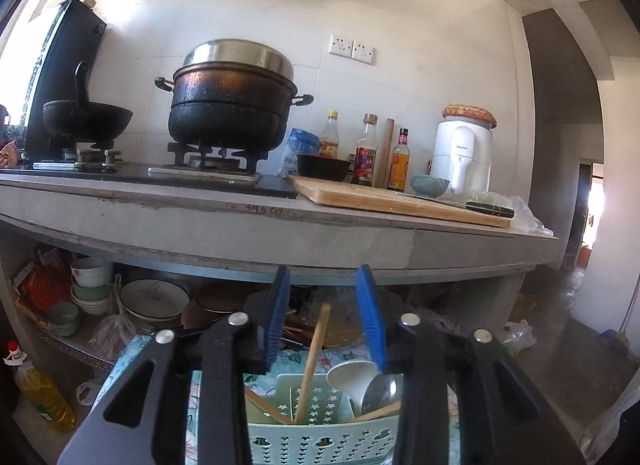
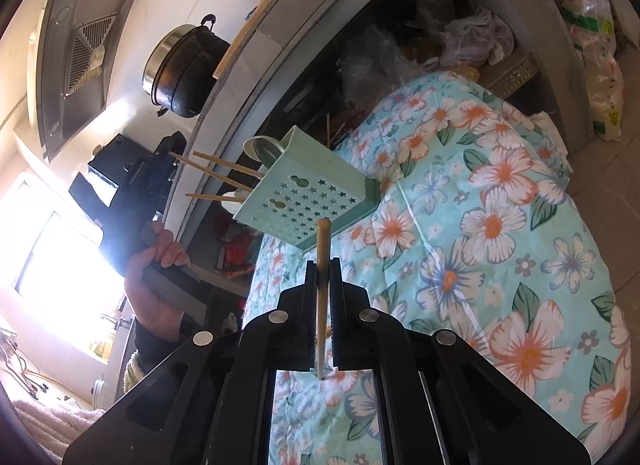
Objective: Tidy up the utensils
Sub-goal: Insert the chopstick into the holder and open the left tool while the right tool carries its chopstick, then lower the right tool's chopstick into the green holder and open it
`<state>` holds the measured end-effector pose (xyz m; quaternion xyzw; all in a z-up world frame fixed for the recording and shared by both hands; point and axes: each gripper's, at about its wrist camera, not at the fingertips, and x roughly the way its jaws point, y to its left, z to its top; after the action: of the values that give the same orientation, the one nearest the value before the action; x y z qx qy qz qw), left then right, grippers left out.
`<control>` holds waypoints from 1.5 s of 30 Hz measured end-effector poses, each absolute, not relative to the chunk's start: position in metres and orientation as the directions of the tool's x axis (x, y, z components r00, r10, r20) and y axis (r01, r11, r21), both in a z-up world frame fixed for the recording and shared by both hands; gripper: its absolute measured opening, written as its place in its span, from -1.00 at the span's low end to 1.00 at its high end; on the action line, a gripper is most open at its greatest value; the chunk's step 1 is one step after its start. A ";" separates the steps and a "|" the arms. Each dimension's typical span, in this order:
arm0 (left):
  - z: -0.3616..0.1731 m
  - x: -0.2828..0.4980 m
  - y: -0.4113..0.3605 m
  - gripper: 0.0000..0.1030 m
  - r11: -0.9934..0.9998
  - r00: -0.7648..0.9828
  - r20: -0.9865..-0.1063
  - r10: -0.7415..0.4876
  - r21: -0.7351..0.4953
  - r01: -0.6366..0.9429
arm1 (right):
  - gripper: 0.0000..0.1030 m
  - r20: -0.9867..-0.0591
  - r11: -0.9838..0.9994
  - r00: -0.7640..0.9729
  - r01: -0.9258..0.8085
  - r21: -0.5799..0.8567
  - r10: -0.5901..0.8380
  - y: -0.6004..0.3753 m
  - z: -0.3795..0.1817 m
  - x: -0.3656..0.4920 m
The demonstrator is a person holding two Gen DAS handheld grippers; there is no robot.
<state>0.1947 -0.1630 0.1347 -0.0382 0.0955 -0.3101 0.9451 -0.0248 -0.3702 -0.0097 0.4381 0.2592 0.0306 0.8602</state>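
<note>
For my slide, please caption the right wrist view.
Right gripper clamps one chopstick near the green utensil holder.

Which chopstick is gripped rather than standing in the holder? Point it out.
The chopstick clamped in the right gripper; the other chopsticks stand loose in the mint holder.

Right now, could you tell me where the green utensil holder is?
The holder stands on the floral cloth in front of the counter, chopsticks inside; in the left wrist view it sits just below the open left gripper.
</note>
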 end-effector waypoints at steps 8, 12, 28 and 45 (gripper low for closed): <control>0.154 0.157 -0.127 0.13 0.801 0.788 -0.146 -0.598 -0.127 0.584 | -0.92 -0.419 0.644 0.869 0.165 0.747 0.264 -0.357 0.002 -0.031; 0.149 0.137 -0.109 0.33 0.795 0.773 -0.189 -0.606 -0.116 0.595 | -0.92 -0.421 0.658 0.870 0.162 0.735 0.256 -0.352 0.007 -0.034; 0.071 0.113 -0.065 0.61 0.868 0.721 -0.529 -0.448 -0.066 0.492 | -0.92 -0.432 0.773 0.875 0.113 0.624 0.221 -0.332 0.043 -0.027; 0.010 0.132 -0.017 0.63 0.936 0.668 -0.681 -0.300 -0.073 0.345 | -0.92 -0.192 0.991 0.980 -0.020 0.134 0.046 -0.263 0.175 0.036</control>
<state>0.1324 -0.0171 0.0097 0.0308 0.3670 -0.1766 0.9128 0.0360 -0.2628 0.1749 0.0658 0.0977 0.0166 0.9929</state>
